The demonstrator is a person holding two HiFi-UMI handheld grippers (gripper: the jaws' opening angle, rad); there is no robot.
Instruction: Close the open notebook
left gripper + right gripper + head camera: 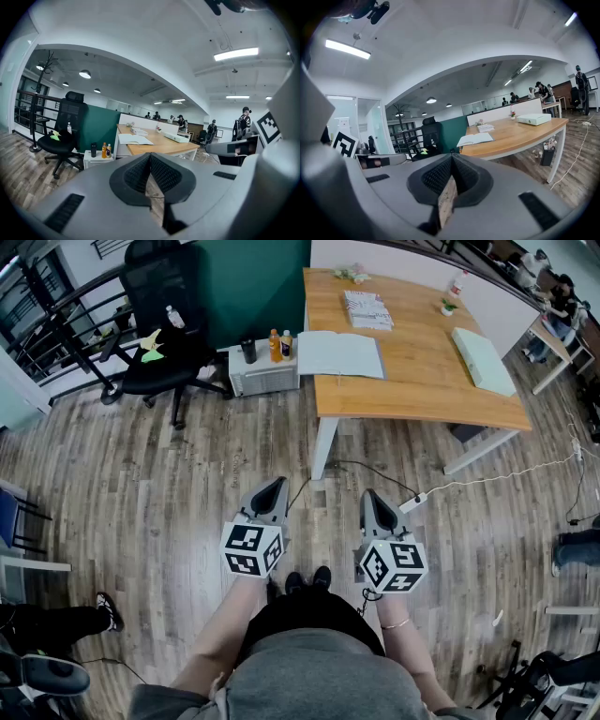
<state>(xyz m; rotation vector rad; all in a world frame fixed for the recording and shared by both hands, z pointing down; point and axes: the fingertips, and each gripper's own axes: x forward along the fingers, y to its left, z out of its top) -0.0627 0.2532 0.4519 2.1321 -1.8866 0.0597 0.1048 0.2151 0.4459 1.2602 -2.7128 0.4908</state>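
The open notebook lies flat with white pages up at the near left corner of the wooden desk; it also shows in the left gripper view as the notebook and in the right gripper view as the notebook. My left gripper and right gripper are held side by side over the floor, well short of the desk. Both point toward it. Each has its jaws shut with nothing between them.
A black office chair stands left of the desk beside a small white cabinet carrying bottles. On the desk are a stack of papers and a pale green box. A white cable and power strip lie on the floor. People stand in the far background.
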